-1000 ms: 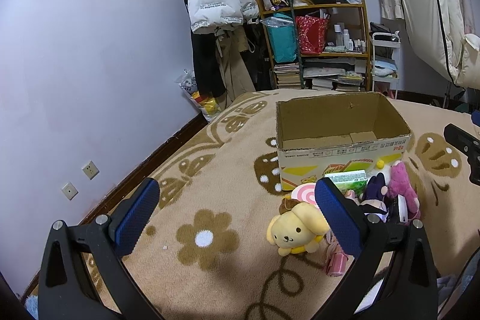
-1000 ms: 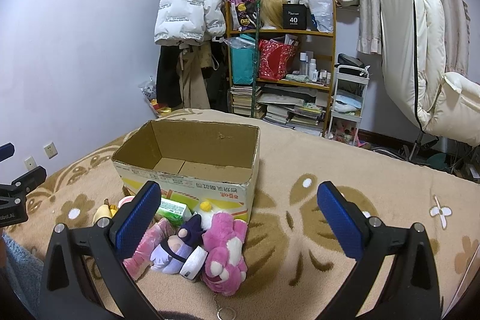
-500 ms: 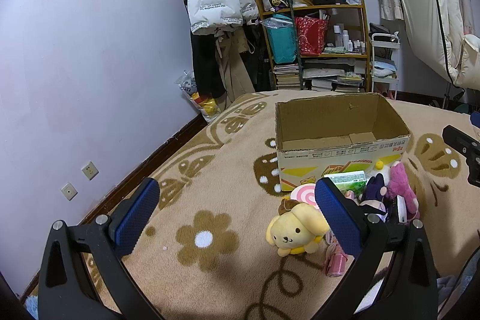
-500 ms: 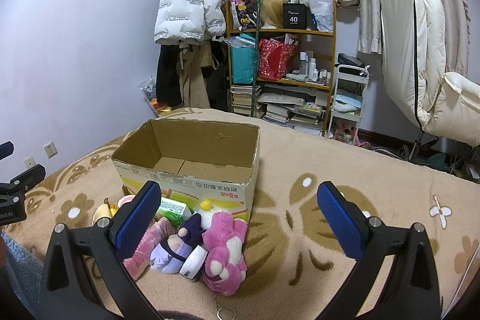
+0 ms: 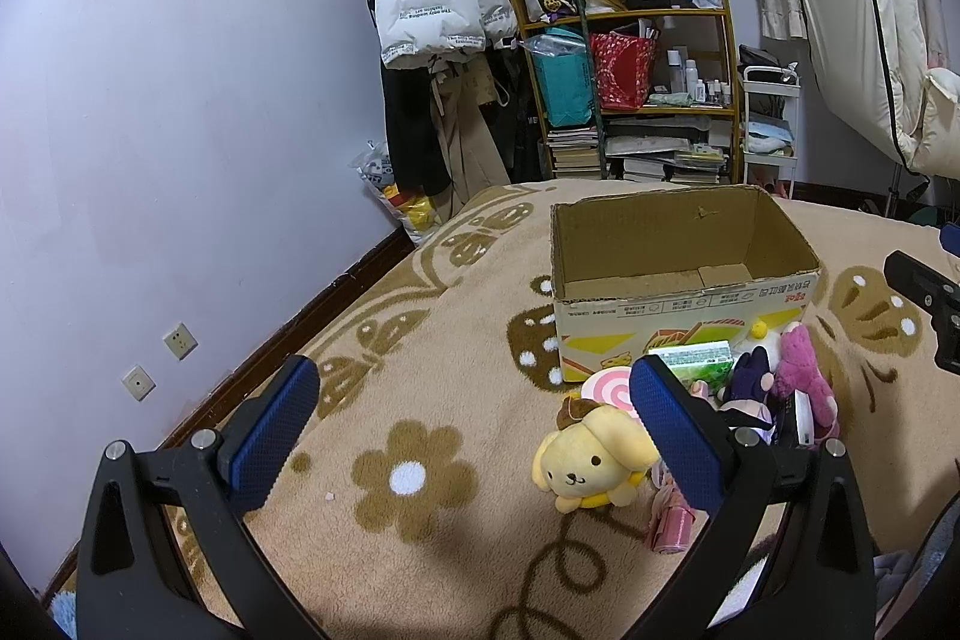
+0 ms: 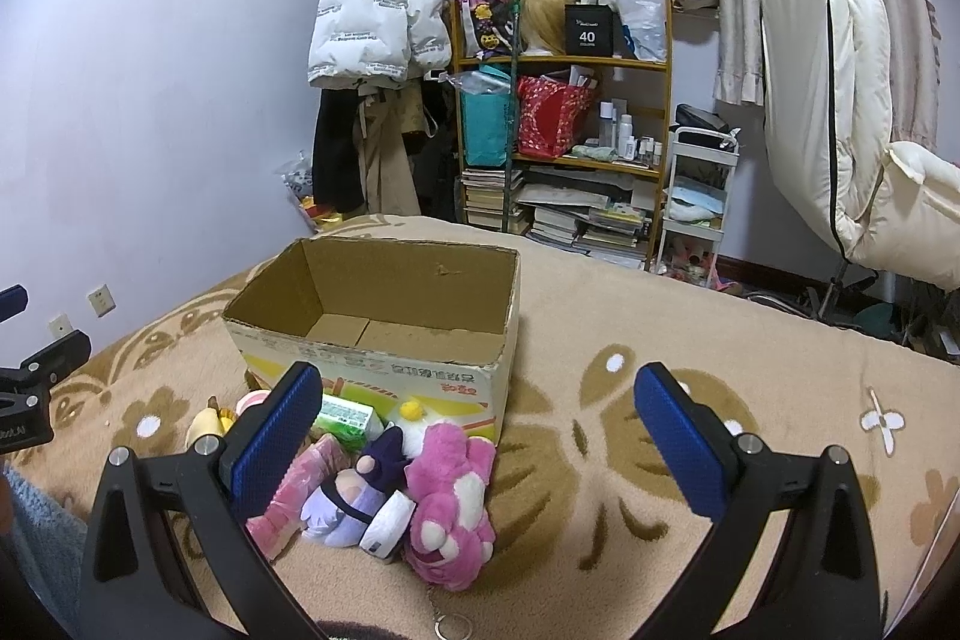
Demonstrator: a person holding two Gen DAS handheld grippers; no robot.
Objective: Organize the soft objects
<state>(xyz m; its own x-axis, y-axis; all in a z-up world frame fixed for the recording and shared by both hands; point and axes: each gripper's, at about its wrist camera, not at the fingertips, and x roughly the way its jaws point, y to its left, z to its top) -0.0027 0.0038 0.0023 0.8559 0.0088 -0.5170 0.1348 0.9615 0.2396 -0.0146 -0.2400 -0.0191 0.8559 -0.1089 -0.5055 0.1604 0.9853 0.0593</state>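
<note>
An open, empty cardboard box (image 5: pixel 678 301) (image 6: pixel 384 364) stands on the beige flowered blanket. In front of it lies a pile of soft toys: a yellow dog plush (image 5: pixel 591 460), a pink bear plush (image 6: pixel 450 496) (image 5: pixel 804 370), a purple-hatted doll (image 6: pixel 360 490) (image 5: pixel 747 391), a green tissue pack (image 6: pixel 345 415) (image 5: pixel 696 358) and a pink swirl lollipop toy (image 5: pixel 606 388). My left gripper (image 5: pixel 474 427) is open and empty, held above the blanket left of the pile. My right gripper (image 6: pixel 480 436) is open and empty, above the pink bear.
A bookshelf (image 6: pixel 564 148) with bags and books, hanging coats (image 6: pixel 378 22) and a white cart (image 6: pixel 696 196) stand beyond the bed. A cream chair (image 6: pixel 858 130) is at the right. The wall (image 5: pixel 150 130) runs along the bed's left side.
</note>
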